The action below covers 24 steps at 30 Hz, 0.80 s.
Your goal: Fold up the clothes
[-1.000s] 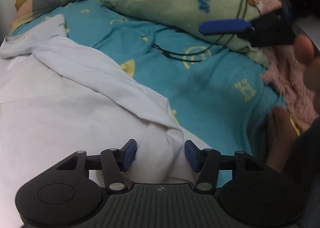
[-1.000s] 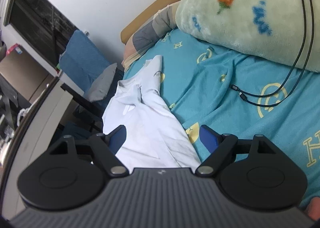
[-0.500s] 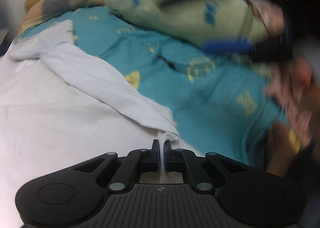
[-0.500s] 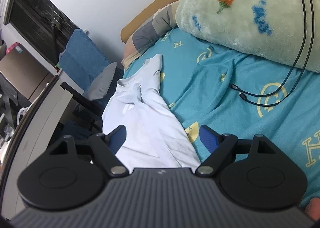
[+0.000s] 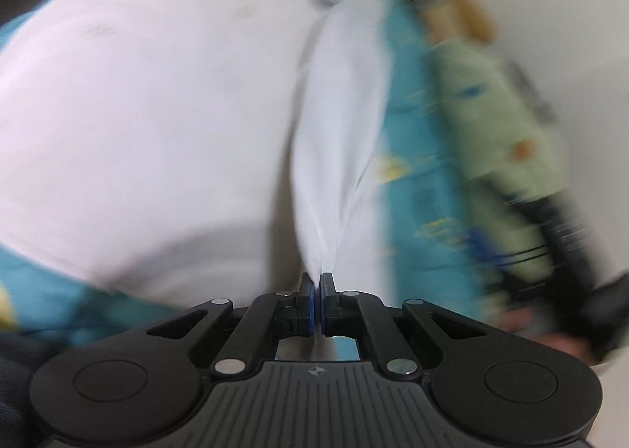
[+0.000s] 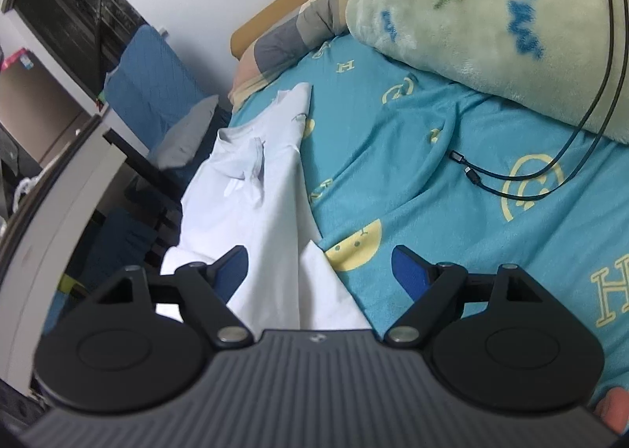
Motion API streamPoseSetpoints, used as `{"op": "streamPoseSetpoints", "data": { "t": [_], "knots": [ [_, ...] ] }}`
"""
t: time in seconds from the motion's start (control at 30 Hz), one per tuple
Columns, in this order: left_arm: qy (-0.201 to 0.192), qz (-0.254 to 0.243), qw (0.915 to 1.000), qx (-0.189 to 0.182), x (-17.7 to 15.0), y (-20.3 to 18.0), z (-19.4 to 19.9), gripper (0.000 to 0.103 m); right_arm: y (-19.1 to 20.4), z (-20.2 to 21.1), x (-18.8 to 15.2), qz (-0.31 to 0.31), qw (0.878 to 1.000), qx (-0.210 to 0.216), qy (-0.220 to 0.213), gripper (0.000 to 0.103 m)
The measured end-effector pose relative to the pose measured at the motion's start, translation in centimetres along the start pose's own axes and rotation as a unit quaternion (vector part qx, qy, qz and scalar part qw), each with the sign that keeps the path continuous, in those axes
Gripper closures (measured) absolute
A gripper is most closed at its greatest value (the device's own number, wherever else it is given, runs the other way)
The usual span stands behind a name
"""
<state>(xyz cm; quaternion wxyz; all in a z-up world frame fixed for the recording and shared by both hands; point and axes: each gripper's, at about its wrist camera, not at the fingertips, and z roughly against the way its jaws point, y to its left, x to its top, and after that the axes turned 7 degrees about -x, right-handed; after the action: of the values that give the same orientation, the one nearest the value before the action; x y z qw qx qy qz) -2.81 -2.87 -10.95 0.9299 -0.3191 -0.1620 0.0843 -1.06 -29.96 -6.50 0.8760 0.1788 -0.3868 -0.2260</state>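
A white shirt (image 5: 149, 113) lies spread on a teal blanket (image 6: 412, 172). My left gripper (image 5: 317, 302) is shut on a fold of the shirt's edge, and the cloth runs up from the jaws in a taut strip (image 5: 338, 157). The left wrist view is blurred by motion. In the right wrist view the white shirt (image 6: 251, 188) lies along the bed's left side with its collar far away. My right gripper (image 6: 318, 271) is open and empty above the shirt's near part.
A pale green plush blanket (image 6: 491, 15) is heaped at the back right of the bed. A black cable (image 6: 550, 157) trails from it onto the teal blanket. A blue chair (image 6: 149, 70) and a white desk (image 6: 67, 188) stand left of the bed.
My left gripper closed on the shirt's edge, then swung hard, pulling the cloth up and over. The right gripper stayed nearly still and open.
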Motion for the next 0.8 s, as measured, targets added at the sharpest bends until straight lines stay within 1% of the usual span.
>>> {"op": "streamPoseSetpoints", "data": {
  "t": [0.03, 0.07, 0.13, 0.17, 0.2, 0.27, 0.3, 0.37, 0.4, 0.43, 0.5, 0.53, 0.57, 0.63, 0.73, 0.8],
  "knots": [
    [0.006, -0.003, 0.9998, 0.02, -0.2, 0.3, -0.5, 0.1, 0.1, 0.0, -0.1, 0.003, 1.0, 0.0, 0.001, 0.021],
    [0.01, 0.0, 0.9996, 0.028, -0.2, 0.4, -0.8, 0.1, 0.3, 0.0, -0.2, 0.007, 1.0, -0.001, 0.002, 0.021],
    [0.014, -0.002, 0.9998, 0.017, 0.1, 0.1, -0.9, 0.099, 0.5, 0.1, -0.4, 0.015, 1.0, -0.004, 0.002, 0.021],
    [0.015, -0.005, 0.9998, 0.009, 0.3, -0.1, -0.9, 0.093, 0.7, 0.1, -0.5, 0.019, 1.0, -0.005, 0.003, 0.021],
    [0.014, -0.009, 0.9999, 0.003, 0.4, -0.3, -0.8, 0.088, 0.8, 0.1, -0.5, 0.023, 1.0, -0.007, 0.003, 0.021],
    [0.011, -0.016, 0.9998, -0.007, 0.5, -0.7, -0.8, 0.071, 1.0, 0.0, -0.5, 0.029, 1.0, -0.01, 0.004, 0.021],
    [0.01, -0.022, 0.9997, -0.006, 0.6, -0.8, -1.1, 0.068, 1.0, 0.0, -0.5, 0.029, 1.0, -0.01, 0.004, 0.021],
    [0.01, -0.031, 0.9995, -0.001, 0.4, -0.9, -1.6, 0.06, 1.1, -0.1, -0.5, 0.029, 1.0, -0.007, 0.006, 0.021],
    [0.011, -0.03, 0.9995, 0.0, 0.5, -0.7, -2.1, 0.059, 1.2, -0.2, -0.6, 0.029, 1.0, -0.006, 0.006, 0.021],
    [0.012, -0.028, 0.9995, 0.001, 0.7, -0.5, -2.5, 0.06, 1.2, -0.2, -0.6, 0.031, 0.999, -0.006, 0.007, 0.021],
    [0.013, -0.028, 0.9995, 0.001, 0.8, -0.4, -3.1, 0.066, 1.4, -0.1, -0.7, 0.034, 0.999, -0.007, 0.007, 0.021],
    [0.013, -0.029, 0.9995, 0.0, 0.8, -0.4, -3.3, 0.078, 1.4, -0.1, -0.8, 0.034, 0.999, -0.007, 0.008, 0.021],
    [0.013, -0.034, 0.9993, -0.003, 0.7, -0.4, -3.3, 0.096, 1.3, -0.1, -0.8, 0.032, 0.999, -0.008, 0.008, 0.021],
    [0.011, -0.047, 0.9987, -0.012, 0.4, -0.8, -3.1, 0.097, 1.2, -0.1, -0.8, 0.027, 1.0, -0.008, 0.009, 0.021],
    [-0.009, -0.078, 0.9964, -0.031, -0.2, -2.3, -2.1, 0.098, 1.2, 0.1, -0.7, 0.023, 1.0, -0.012, 0.003, 0.022],
    [-0.019, -0.098, 0.9937, -0.051, -0.6, -3.3, -1.1, 0.098, 0.9, 0.9, -0.5, 0.016, 0.999, -0.031, -0.024, 0.023]
  ]
}}
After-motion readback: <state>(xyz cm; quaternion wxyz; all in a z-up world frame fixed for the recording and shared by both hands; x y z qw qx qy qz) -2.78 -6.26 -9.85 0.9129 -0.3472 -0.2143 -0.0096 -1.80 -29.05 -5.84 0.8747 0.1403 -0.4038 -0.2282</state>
